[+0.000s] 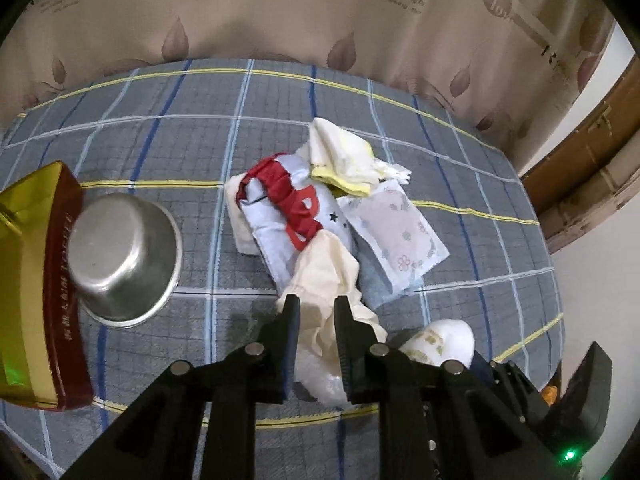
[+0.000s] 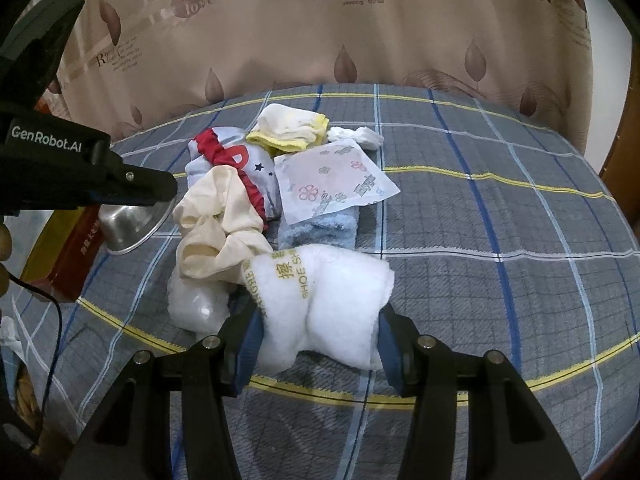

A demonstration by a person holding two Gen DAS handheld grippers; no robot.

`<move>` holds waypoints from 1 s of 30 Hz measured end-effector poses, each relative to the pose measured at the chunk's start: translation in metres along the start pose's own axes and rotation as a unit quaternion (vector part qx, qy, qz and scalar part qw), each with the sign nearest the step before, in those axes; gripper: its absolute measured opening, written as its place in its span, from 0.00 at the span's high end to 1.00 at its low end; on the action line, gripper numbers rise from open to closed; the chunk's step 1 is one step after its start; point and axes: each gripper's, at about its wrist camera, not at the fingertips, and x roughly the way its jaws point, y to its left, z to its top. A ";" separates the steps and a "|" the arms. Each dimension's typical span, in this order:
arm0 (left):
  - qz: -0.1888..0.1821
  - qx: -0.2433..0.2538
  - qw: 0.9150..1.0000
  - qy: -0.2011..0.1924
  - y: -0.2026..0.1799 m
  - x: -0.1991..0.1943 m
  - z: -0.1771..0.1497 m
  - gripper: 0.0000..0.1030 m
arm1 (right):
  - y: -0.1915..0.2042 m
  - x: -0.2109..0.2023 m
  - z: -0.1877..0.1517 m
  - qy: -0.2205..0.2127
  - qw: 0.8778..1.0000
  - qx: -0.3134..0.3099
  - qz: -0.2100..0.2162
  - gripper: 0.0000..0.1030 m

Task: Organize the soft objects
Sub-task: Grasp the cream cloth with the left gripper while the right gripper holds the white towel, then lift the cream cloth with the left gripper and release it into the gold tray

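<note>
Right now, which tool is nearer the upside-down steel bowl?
Left. The left tool, shut on cream cloth, sits just beside the upside-down steel bowl; the right tool, gripping the white shoe-shine cloth, is farther off.

One steel bowl (image 1: 124, 258), one red-gold box (image 1: 40, 284), two grippers: left gripper (image 1: 316, 312), right gripper (image 2: 316, 324).

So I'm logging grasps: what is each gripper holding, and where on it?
Left gripper pinches the cream cloth at its bunched near end. Right gripper clamps the white shoe-shine mitt across its near end.
</note>
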 end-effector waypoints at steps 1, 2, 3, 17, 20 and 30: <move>0.001 0.007 1.000 0.001 -0.002 0.001 -0.001 0.83 | 0.000 0.000 0.000 0.002 1.000 0.000 0.002 0.53; 0.014 0.012 1.000 0.001 -0.005 0.003 -0.002 0.83 | 0.000 0.000 -0.001 0.001 1.000 0.002 0.004 0.53; 0.018 0.015 1.000 0.003 -0.006 0.005 -0.003 0.83 | -0.002 0.000 -0.001 0.001 1.000 0.005 0.006 0.53; 0.007 -0.020 0.998 0.052 -0.011 0.053 0.008 0.52 | -0.006 0.007 -0.003 0.012 1.000 0.011 0.006 0.53; 0.022 -0.023 0.998 0.063 -0.011 0.067 0.009 0.52 | -0.008 0.006 -0.003 0.012 1.000 0.015 0.009 0.53; -0.004 -0.049 0.995 0.086 -0.003 0.077 0.004 0.84 | -0.009 0.007 -0.002 0.015 1.000 0.020 0.014 0.53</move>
